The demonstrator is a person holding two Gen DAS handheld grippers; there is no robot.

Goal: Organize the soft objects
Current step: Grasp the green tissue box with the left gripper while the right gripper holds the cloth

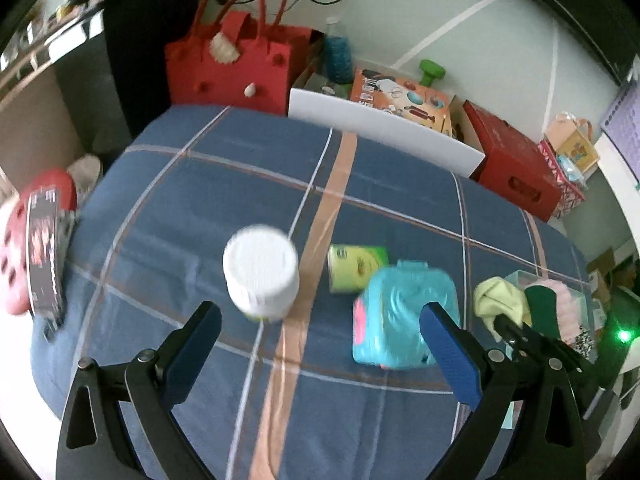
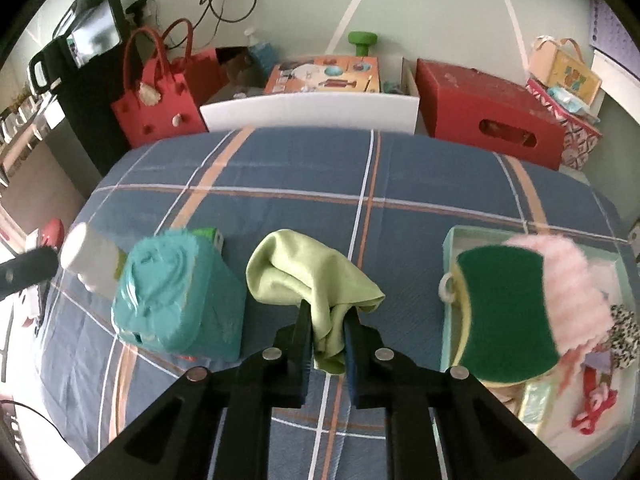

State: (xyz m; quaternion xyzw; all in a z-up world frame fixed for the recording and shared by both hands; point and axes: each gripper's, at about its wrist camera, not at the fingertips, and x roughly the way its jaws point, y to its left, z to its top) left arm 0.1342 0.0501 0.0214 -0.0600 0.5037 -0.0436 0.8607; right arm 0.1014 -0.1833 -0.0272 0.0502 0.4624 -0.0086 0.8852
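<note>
Two hand-held grippers over a bed spread with a blue plaid sheet. The right gripper has its jaws closed on a bunched yellow-green cloth, which bulges forward of the tips toward twelve o'clock while a tail hangs down between the fingers. The cloth appears lifted off the sheet, though the pictures do not settle this.

The relation that governs the coming move, as judged from the task: a pale green tray lies at about two o'clock from the right gripper's tips, near but not touching the cloth. It already holds a green scouring sponge and a pink fluffy item. The right gripper is the nearer one to the tray; a short carry rightward would bring the cloth over its rim. The cloth, being crumpled, has no clear long axis.

The left gripper hovers with jaws wide apart and empty. A white bottle lies at eleven o'clock from its tips, a teal soft pack at one o'clock, partly behind the right-hand finger.

Hard to make out: motion blur softens both views. A green package lies behind the teal pack, label unreadable. The tray's near end and the small red and spotted items in it are cut off at the right-wrist view's edge.
</note>
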